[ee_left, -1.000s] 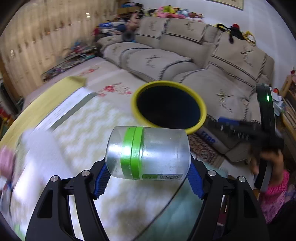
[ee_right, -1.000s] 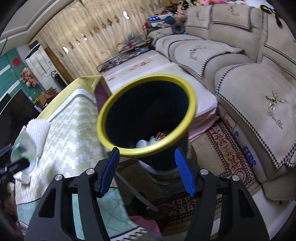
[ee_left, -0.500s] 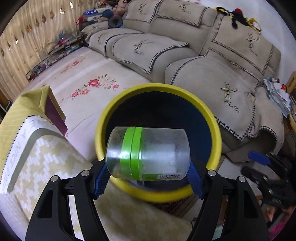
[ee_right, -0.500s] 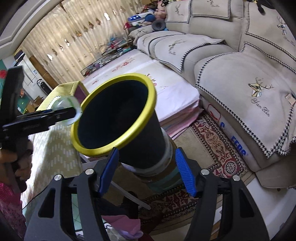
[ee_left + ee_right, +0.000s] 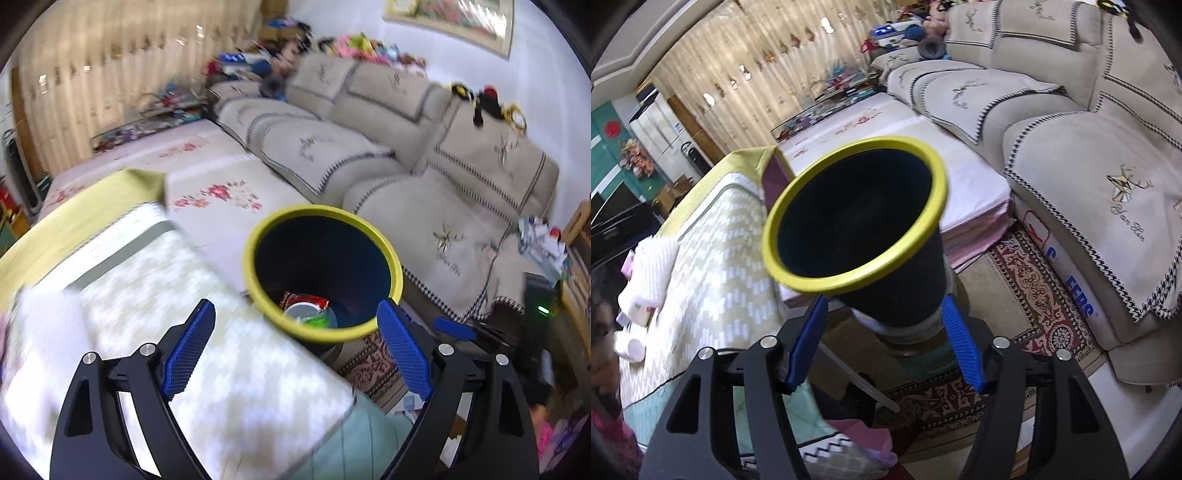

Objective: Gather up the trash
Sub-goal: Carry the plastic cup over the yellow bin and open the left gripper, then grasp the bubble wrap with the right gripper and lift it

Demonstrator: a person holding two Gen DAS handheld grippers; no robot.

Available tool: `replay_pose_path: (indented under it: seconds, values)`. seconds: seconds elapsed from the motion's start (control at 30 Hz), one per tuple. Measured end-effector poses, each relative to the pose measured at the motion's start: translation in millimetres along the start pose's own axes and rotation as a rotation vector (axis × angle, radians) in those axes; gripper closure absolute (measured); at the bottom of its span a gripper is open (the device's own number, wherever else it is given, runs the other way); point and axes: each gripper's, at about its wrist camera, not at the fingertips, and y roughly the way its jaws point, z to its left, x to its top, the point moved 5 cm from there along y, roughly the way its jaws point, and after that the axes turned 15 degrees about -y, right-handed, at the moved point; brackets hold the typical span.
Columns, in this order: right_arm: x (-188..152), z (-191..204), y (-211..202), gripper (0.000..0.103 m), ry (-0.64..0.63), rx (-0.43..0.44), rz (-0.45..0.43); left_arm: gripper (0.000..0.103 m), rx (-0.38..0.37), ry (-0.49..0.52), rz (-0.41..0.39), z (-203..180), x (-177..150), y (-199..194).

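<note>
The left gripper point(image 5: 295, 347) is tipped down over the table point(image 5: 221, 369) edge, jaws opening wide with nothing between them. The clear jar with the green band point(image 5: 308, 314) lies at the bottom of the bin point(image 5: 393, 258) on a red wrapper point(image 5: 295, 298). The right gripper point(image 5: 882, 343) angles down too, its blue pads clamped on the bin's dark lower wall, holding it tilted beside the table. Behind sit a sofa point(image 5: 1071, 147), a patterned rug point(image 5: 1027, 295) and a folded white towel point(image 5: 653, 269) on the table.
</note>
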Motion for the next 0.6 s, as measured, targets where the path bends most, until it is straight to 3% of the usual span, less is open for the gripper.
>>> replay_pose_path:
  seconds: [0.17, 0.3, 0.4, 0.6]
  values:
    - [1.3, 32.3, 1.1, 0.042, -0.052, 0.034, 0.000, 0.010, 0.051, -0.114, -0.090, 55.3, -36.8, -73.6]
    - [2.9, 66.1, 7.0, 0.042, -0.110, 0.070, 0.012, 0.010, 0.163, -0.206, -0.147, 110.1, -70.5, -125.4]
    - [5.4, 97.4, 10.4, 0.042, -0.157, 0.103, 0.016, 0.010, 0.254, -0.262, -0.184, 145.9, -91.3, -158.0]
    - [16.5, 174.0, 11.4, 0.042, -0.286, 0.164, -0.003, 0.009, 0.334, -0.351, -0.231, 200.3, -124.0, -196.8]
